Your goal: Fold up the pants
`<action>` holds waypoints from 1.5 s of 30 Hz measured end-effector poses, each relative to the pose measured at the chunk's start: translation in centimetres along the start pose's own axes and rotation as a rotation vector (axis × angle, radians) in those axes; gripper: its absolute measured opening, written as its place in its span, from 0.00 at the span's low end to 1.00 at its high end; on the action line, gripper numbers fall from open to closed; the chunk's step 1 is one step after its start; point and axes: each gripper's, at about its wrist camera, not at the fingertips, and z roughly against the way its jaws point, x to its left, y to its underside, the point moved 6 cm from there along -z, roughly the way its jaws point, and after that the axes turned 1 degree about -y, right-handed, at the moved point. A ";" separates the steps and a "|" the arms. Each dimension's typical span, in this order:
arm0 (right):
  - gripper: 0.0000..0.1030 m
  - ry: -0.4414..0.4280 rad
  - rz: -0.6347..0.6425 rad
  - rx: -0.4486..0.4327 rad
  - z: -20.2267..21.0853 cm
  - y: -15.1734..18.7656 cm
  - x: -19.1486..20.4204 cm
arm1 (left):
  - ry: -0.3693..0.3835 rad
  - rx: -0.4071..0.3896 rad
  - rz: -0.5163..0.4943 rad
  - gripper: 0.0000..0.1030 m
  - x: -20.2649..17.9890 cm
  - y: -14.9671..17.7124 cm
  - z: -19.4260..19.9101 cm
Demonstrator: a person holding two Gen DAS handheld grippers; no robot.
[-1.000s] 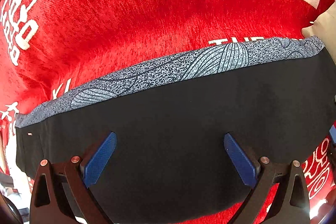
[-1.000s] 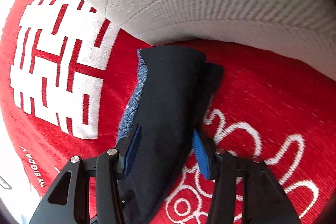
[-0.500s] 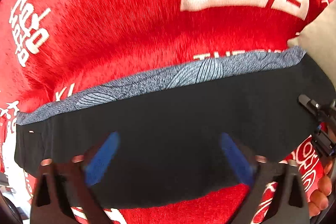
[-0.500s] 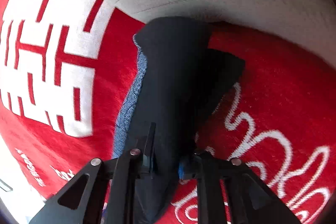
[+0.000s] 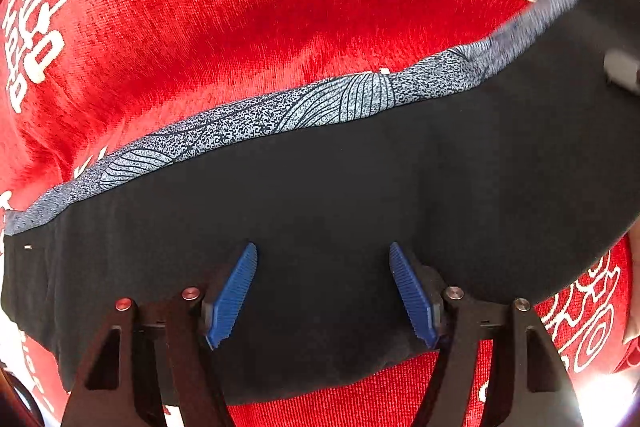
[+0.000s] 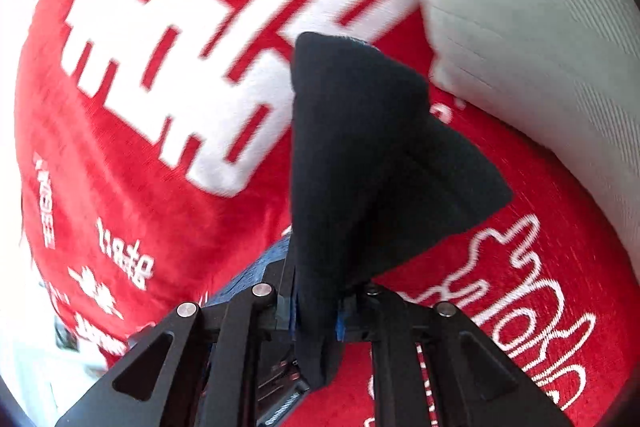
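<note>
Black pants point(image 5: 320, 195) with a grey patterned band point(image 5: 320, 107) along the far edge lie across a red blanket point(image 5: 200, 27). My left gripper point(image 5: 322, 251) points down over the near part of the pants. Its jaws are closing, the blue pads still apart with flat cloth between them. The pants' right end point(image 5: 560, 27) is raised and blurred. In the right wrist view my right gripper point(image 6: 316, 307) is shut on that end of the pants point(image 6: 360, 147), which hangs up off the blanket in a folded peak.
The red blanket point(image 6: 160, 195) carries large white characters and lettering. A white ribbed cushion point(image 6: 540, 47) lies at the blanket's right, close to the lifted cloth. Part of a hand point(image 5: 634, 287) shows at the right edge of the left wrist view.
The right jaws closed on the pants' end, then lifted and rolled it away from the cushion. The left jaws narrowed over the cloth. In the left view the pants' right end rose.
</note>
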 end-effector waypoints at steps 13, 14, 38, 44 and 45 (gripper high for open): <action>0.13 -0.024 0.402 0.107 -1.5 4.8 12.2 | 0.138 -0.040 0.056 0.68 2.6 2.2 2.0; 0.13 -0.026 0.414 0.114 -1.6 5.1 12.7 | 0.163 -0.007 0.089 0.68 3.7 2.8 2.8; 0.57 0.413 1.094 0.250 -10.2 26.9 19.9 | 0.003 0.071 0.324 0.80 28.8 7.1 7.5; 0.57 0.400 0.847 0.236 -6.9 22.4 18.2 | 0.162 0.037 0.210 0.80 24.1 3.2 8.7; 0.57 0.398 0.806 0.221 -6.4 21.1 17.7 | 0.188 0.039 0.188 0.80 23.1 2.8 8.6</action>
